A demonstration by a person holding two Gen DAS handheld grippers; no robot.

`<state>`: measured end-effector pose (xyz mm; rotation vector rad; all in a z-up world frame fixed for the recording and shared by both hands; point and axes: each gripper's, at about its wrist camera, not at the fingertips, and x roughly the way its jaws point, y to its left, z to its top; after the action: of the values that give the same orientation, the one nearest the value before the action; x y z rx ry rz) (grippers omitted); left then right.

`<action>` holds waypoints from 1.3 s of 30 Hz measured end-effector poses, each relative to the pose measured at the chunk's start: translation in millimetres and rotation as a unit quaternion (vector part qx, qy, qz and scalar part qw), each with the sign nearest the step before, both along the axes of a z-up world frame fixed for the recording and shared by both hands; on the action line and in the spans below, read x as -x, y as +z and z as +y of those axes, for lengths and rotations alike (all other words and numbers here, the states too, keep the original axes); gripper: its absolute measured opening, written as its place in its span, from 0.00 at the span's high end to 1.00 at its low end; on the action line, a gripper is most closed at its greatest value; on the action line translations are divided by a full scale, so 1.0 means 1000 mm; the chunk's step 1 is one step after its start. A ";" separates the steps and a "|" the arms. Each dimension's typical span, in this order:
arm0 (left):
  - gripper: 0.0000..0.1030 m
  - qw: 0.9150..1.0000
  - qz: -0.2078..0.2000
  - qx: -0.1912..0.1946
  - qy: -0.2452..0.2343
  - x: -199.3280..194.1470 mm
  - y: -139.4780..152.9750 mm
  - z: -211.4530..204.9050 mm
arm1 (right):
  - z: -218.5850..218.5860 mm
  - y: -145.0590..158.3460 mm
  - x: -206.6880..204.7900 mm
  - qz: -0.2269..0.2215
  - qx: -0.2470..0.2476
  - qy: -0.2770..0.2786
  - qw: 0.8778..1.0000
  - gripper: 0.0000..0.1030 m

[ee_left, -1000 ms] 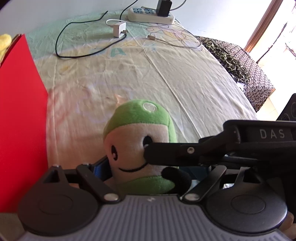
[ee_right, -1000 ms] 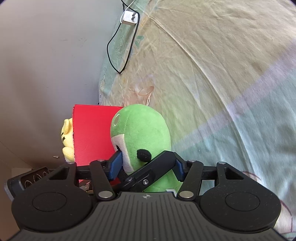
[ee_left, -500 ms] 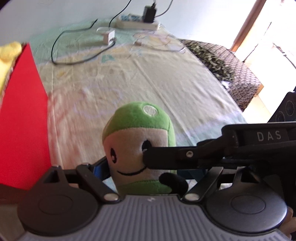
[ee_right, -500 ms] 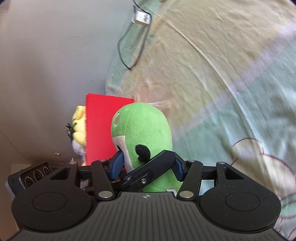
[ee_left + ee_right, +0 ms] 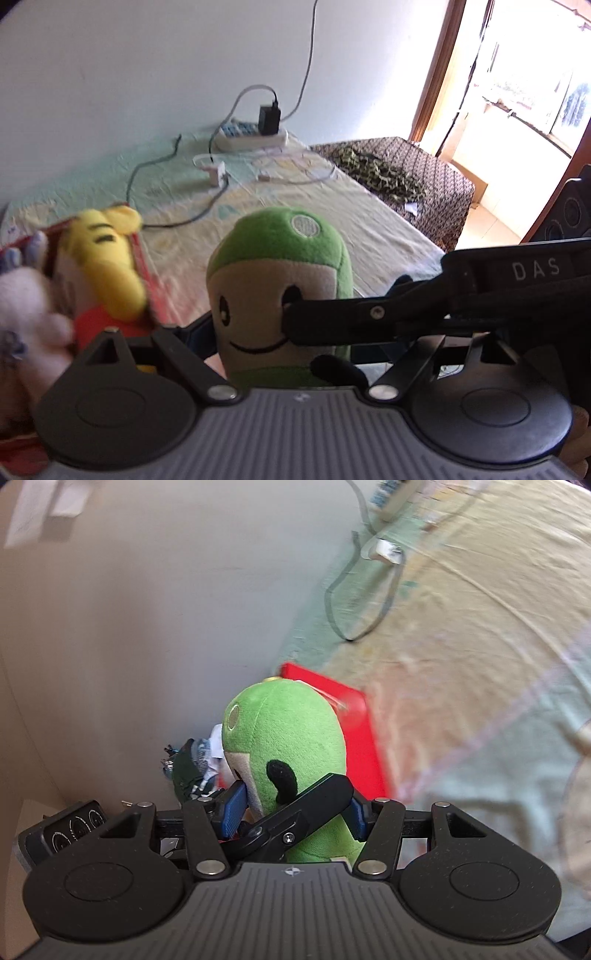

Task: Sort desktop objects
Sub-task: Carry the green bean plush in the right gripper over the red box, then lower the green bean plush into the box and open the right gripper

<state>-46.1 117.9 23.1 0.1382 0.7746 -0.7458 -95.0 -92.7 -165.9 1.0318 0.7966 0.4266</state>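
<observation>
At far left, the red box (image 5: 147, 280) with its yellow plush toy (image 5: 107, 266) has swung into view; your left gripper (image 5: 280, 332) and right gripper (image 5: 295, 812) both clamp the green plush doll (image 5: 280, 280) beside it, ready to drop in.

Both the left gripper (image 5: 280, 332) and right gripper (image 5: 291, 812) are clamped, fingers crossing.
</observation>
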 end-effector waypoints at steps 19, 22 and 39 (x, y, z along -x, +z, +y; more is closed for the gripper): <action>0.18 0.992 -0.089 0.039 0.085 -0.022 0.027 0.165 | 0.152 0.031 -0.061 -0.087 0.024 0.090 0.992 0.44; 0.18 0.990 -0.088 0.044 0.100 -0.034 0.020 0.186 | 0.172 0.026 -0.077 -0.085 0.029 0.105 0.990 0.44; 0.18 0.991 0.001 0.051 0.124 -0.086 -0.026 0.215 | 0.191 0.002 -0.095 -0.040 0.087 0.107 0.990 0.44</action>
<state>39.5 332.6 -3.0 -0.0522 0.7383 -0.5474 -0.2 98.0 -164.0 0.7663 0.8589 0.5679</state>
